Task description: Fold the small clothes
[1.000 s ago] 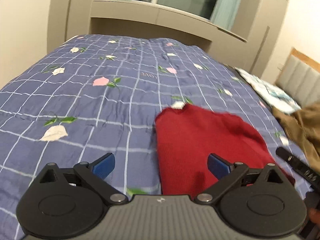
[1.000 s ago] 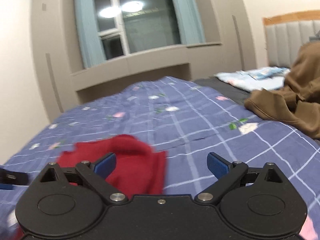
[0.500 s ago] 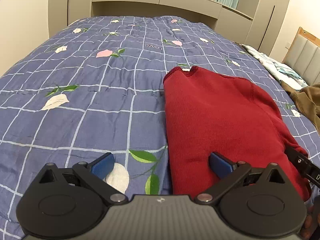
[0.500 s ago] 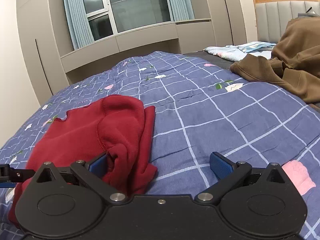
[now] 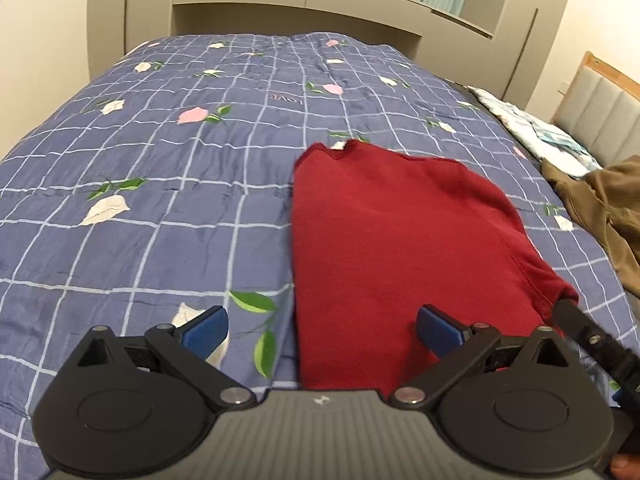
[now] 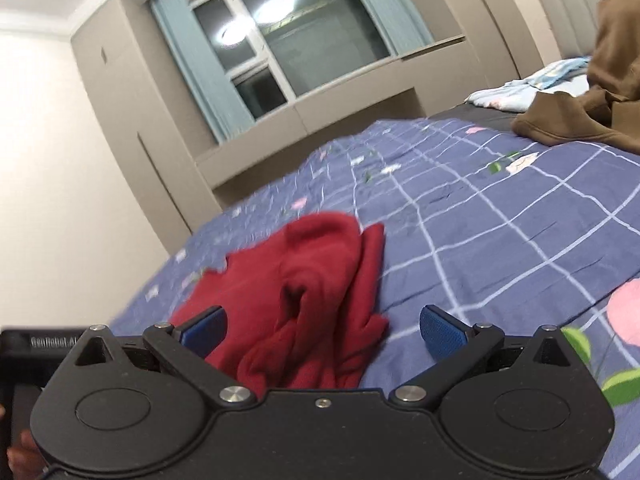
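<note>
A small red garment [image 5: 400, 240] lies folded on the blue checked bedspread [image 5: 180, 184]. In the left wrist view it fills the middle right, and its near edge runs under my left gripper [image 5: 322, 326], which is open and empty. In the right wrist view the red garment [image 6: 304, 284] shows bunched folds at its near end, right in front of my right gripper [image 6: 322, 326], which is open and empty. The right gripper's body also shows at the lower right of the left wrist view [image 5: 588, 332].
A brown garment [image 5: 608, 208] and a pale blue patterned cloth [image 5: 532, 136] lie on the right side of the bed near the padded headboard [image 5: 600, 104]. A beige cabinet with a window [image 6: 304, 52] stands beyond the bed.
Both grippers stayed open. The right wrist camera tilted upward and rolled, showing more of the window. The left wrist camera pulled back slightly from the red garment.
</note>
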### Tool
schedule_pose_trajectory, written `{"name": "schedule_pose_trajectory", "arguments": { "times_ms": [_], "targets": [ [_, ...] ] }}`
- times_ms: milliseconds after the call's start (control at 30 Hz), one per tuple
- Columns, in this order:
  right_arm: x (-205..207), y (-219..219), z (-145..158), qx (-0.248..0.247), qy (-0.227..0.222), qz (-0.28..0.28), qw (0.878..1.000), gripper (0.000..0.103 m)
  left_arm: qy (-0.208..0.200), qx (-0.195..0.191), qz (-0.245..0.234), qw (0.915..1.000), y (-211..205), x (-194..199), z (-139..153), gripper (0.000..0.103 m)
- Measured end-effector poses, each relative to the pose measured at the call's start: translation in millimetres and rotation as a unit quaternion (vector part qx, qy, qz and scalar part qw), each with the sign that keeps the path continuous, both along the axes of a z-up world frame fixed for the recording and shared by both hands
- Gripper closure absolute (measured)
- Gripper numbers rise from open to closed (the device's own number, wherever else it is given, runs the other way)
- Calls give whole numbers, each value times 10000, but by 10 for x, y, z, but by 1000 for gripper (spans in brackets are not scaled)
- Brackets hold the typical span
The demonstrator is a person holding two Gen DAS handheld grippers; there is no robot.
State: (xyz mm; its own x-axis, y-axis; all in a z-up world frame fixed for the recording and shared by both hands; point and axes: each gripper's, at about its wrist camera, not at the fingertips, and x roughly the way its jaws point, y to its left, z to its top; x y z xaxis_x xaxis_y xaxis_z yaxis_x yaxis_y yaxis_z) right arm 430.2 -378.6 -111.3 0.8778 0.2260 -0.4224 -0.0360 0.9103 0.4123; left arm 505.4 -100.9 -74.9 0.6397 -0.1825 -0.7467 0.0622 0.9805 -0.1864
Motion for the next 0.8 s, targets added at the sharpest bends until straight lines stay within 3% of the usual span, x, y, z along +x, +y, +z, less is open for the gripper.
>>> {"name": "schedule_pose_trajectory", "arguments": {
  "times_ms": [67, 300, 433, 500, 567, 633, 700, 800],
  "targets": [
    [36, 14, -34, -88, 285, -157, 9994, 1, 81, 13, -1, 10000, -4, 6, -57, 1],
    [24, 92, -44, -417, 337, -331, 9980, 3, 260, -203, 66, 9994, 59, 35, -200, 0],
    [-42, 35, -28, -231, 136, -317, 9991, 2, 268, -203, 75, 9994, 51, 18, -176, 0],
    [-109, -38, -18, 158, -73, -154, 9997, 1, 316, -308, 123, 9990, 82, -5, -136, 1],
    [-169, -105, -53, 640, -83, 66, 9979, 1, 307, -623, 155, 9975, 150, -57, -90, 1],
    [-180, -77, -70, 612, 129, 70, 9980, 1, 259, -958, 159, 9949, 224, -139, -79, 1],
    [-198, -8, -51, 389, 220, 64, 9990, 1, 388, -817, 159, 9958, 219, -177, -122, 1],
    [-207, 71, -43, 121, 369, 0, 9992, 2, 569, -173, 8, 9982, 113, -214, -220, 1]
  ]
}}
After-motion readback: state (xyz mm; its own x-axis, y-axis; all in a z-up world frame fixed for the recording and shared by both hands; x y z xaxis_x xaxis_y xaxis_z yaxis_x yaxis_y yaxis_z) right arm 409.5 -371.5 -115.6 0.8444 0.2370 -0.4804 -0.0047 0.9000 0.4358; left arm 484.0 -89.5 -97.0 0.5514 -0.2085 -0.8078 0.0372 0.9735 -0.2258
